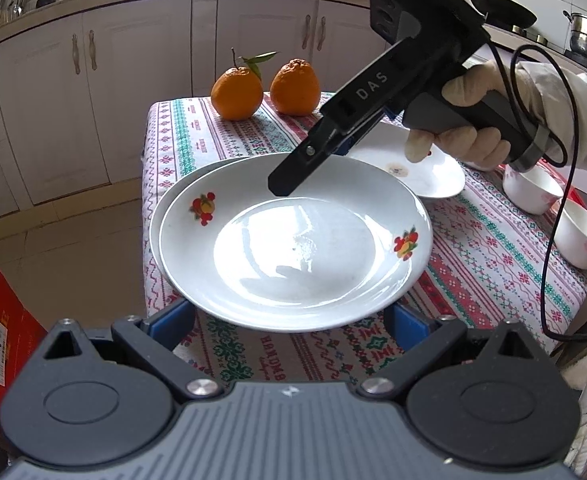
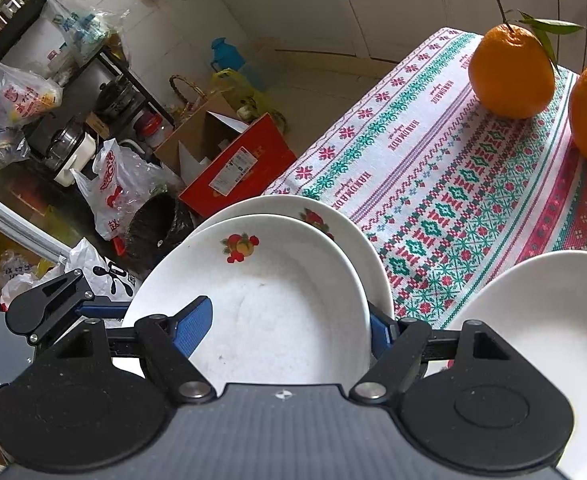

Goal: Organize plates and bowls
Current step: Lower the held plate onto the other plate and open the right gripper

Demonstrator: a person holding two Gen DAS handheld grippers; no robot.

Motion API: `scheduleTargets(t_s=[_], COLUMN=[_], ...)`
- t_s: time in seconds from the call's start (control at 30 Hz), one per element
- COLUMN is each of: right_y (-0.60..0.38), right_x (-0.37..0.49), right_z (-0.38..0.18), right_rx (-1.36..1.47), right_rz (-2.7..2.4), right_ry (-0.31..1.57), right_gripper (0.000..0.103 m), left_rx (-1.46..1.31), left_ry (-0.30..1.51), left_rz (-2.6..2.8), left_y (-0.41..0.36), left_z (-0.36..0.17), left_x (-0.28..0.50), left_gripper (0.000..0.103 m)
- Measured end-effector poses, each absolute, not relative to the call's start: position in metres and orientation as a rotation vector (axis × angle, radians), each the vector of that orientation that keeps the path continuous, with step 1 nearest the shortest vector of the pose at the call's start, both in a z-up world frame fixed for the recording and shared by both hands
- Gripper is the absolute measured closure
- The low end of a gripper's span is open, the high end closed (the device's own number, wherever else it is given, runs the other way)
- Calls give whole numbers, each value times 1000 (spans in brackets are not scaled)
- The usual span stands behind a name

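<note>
A white plate with fruit decals [image 1: 293, 248] [image 2: 273, 300] sits slightly off-centre over a second, matching plate [image 1: 156, 220] [image 2: 345, 220] at the table's near left corner. My right gripper [image 1: 289, 184] [image 2: 289, 316] reaches in from the far side. One pad [image 2: 193, 328] lies on the top plate's inner face and the other finger [image 2: 378, 332] goes under its rim, so it is shut on that plate. My left gripper [image 1: 291, 320] [image 2: 105, 312] stands wide open at the near rim, with its fingertips hidden beneath the plate.
A third white plate [image 1: 425, 176] [image 2: 541, 340] lies to the right, and two white bowls [image 1: 533, 188] [image 1: 581, 236] beyond it. Two oranges [image 1: 237, 96] [image 1: 295, 88] stand at the far edge of the patterned tablecloth [image 1: 493, 256]. A red box [image 2: 237, 168] and bags lie on the floor.
</note>
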State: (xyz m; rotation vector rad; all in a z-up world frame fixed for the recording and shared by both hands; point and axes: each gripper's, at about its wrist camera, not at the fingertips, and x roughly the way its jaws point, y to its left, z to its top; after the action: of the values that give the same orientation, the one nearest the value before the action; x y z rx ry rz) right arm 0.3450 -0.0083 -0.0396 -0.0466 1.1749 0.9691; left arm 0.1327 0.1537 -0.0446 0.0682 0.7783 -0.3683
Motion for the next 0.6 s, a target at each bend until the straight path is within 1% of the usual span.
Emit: scheduleTargets(t_s=[0.6], right_y=[-25], right_x=[330], right_z=[-25], right_rx=[-37], right_rz=[941], right_ry=[1143], right_gripper=[20], left_rx=[99], left_ry=[767], left_rz=[-358], left_y=[152], left_z=[-46], left_x=[135], left_gripper=[3])
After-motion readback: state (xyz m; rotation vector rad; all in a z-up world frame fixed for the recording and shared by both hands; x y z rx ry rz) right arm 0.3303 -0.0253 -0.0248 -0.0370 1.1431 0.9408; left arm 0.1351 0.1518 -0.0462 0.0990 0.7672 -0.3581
